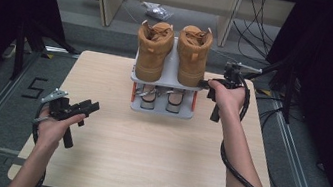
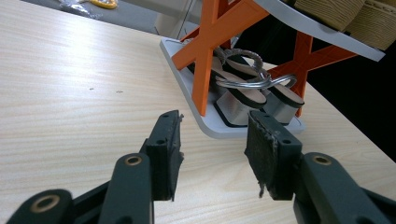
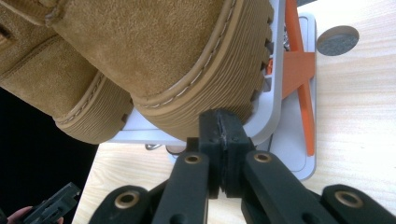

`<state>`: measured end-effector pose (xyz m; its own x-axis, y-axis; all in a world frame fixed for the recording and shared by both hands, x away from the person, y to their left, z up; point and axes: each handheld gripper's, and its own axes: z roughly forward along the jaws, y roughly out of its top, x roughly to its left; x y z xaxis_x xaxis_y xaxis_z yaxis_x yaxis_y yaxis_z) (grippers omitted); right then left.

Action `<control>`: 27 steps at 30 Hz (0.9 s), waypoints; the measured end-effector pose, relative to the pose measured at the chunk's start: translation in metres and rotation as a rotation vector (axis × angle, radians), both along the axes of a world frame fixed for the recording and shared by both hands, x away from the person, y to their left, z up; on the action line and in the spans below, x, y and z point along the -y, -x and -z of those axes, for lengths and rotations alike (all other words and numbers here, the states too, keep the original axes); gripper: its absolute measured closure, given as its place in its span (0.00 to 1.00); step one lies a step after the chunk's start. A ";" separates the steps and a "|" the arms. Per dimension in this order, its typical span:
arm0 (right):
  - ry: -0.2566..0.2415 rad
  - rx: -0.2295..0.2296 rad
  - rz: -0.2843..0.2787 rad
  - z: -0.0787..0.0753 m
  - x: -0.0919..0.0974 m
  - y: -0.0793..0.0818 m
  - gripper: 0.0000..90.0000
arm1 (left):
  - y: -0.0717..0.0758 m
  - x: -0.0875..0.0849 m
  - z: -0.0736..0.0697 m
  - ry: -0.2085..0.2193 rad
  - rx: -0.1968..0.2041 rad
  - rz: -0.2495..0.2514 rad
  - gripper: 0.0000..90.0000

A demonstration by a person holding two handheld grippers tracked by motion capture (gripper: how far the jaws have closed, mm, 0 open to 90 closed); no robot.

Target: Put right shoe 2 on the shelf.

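The right hand-held gripper, jaws shut empty, sits against the near-right tan suede boot atop the grey two-tier shoe rack; the left hand-held gripper waits open, well apart.

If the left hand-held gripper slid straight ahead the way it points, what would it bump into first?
Probably the grey base of the shoe rack, near its orange leg; bare table lies between, though depth is hard to judge.
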<state>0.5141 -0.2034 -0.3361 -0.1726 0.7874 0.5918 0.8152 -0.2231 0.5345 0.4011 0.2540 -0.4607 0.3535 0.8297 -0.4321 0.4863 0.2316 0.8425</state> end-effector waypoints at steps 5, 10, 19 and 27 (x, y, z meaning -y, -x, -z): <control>-0.015 -0.011 0.029 -0.003 0.000 0.003 0.98 | 0.000 -0.001 0.000 -0.002 0.001 0.001 0.60; 0.021 0.027 0.014 -0.001 0.006 0.005 0.96 | 0.000 0.000 0.000 0.000 0.003 0.003 0.60; 0.056 0.037 0.027 0.003 0.020 0.012 0.93 | 0.000 0.001 0.001 -0.003 0.001 0.003 0.60; 0.086 0.044 0.041 0.010 0.034 0.020 0.88 | 0.000 0.001 0.001 -0.006 -0.002 0.004 0.60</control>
